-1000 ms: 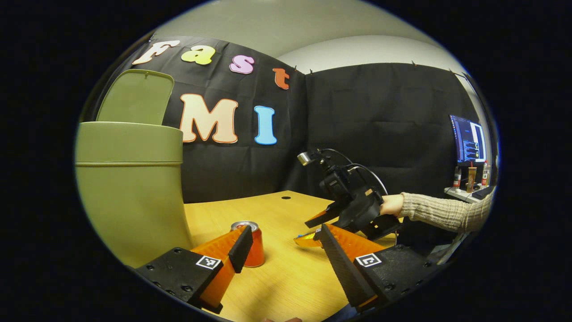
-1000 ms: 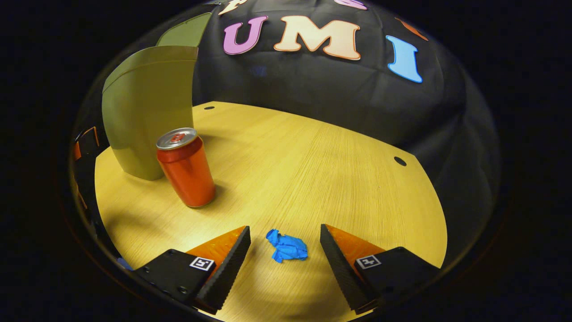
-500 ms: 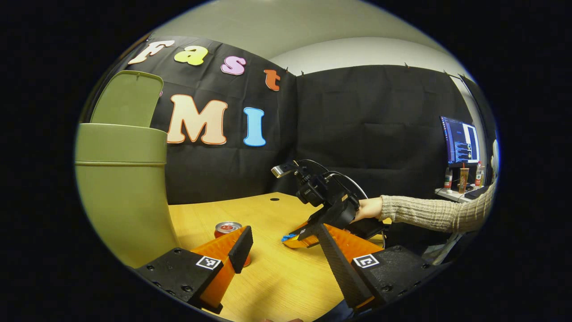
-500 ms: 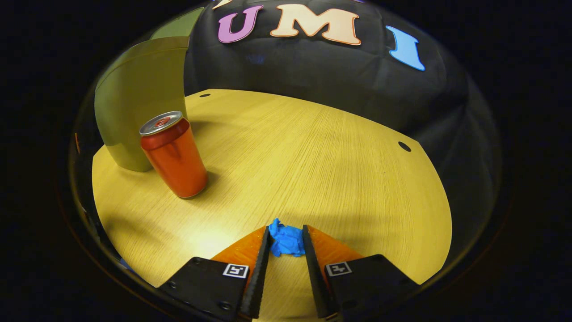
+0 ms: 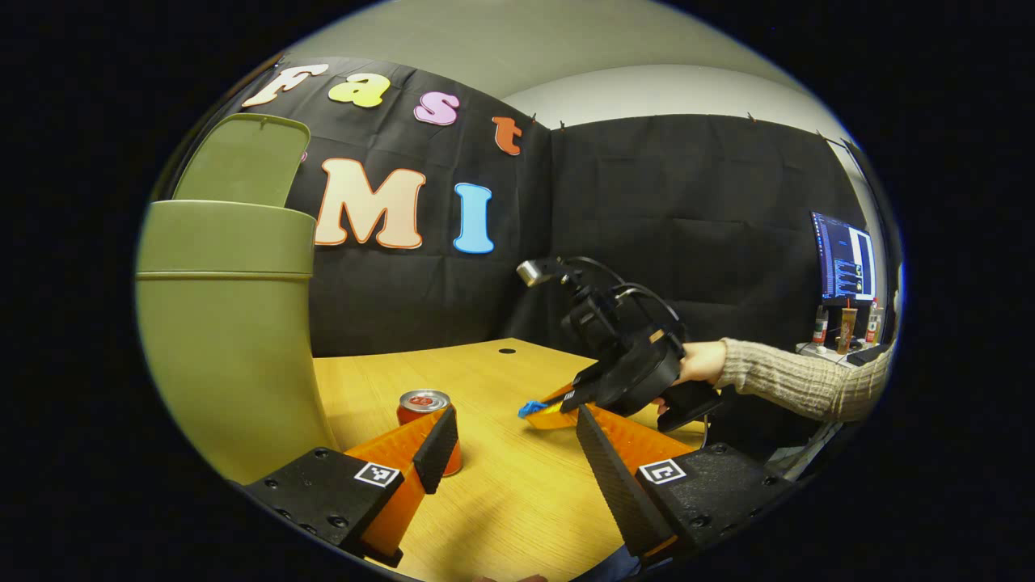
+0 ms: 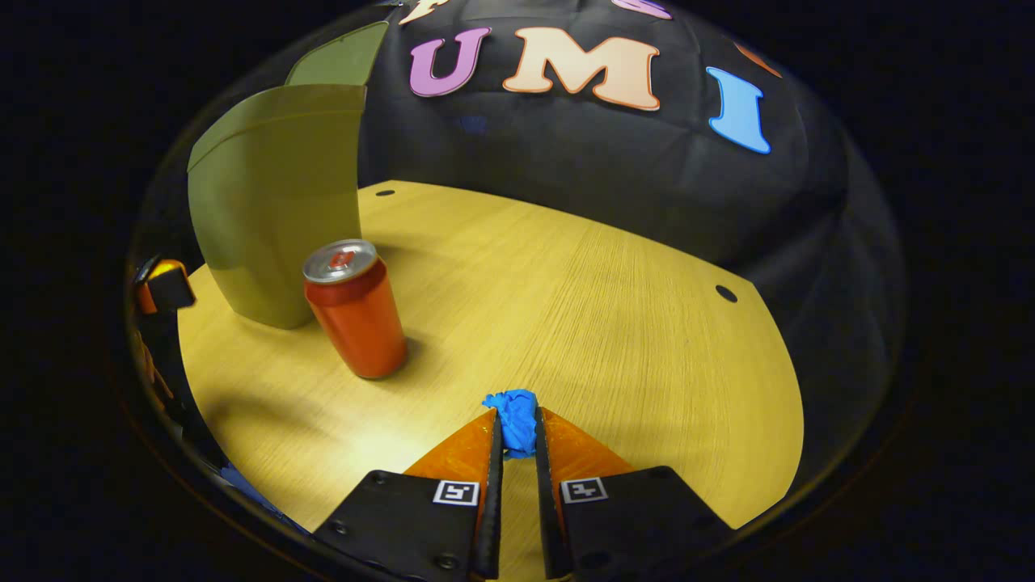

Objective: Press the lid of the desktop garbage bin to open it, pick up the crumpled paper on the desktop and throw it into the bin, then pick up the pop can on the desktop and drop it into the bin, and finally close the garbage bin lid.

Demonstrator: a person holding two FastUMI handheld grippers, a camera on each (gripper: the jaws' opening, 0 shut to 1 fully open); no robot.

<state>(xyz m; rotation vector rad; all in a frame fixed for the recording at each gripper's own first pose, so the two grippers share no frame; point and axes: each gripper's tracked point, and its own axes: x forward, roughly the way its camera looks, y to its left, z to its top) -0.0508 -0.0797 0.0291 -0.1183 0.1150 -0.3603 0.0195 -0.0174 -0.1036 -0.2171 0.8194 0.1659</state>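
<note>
between the right gripper (image 6: 516,436) jaws, crumpled blue paper (image 6: 514,419) sits pinched; left gripper (image 5: 517,453) jaws gape.

Fingers (image 6: 487,453) pinching crumpled paper (image 6: 515,419), upright can (image 6: 356,309)

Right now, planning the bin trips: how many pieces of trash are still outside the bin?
2: the crumpled paper pinched in the right gripper, and the pop can upright on the desk beside the bin. More could be hidden.

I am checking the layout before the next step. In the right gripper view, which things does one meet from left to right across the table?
Green garbage bin → red pop can → blue crumpled paper held in the right gripper.
</note>
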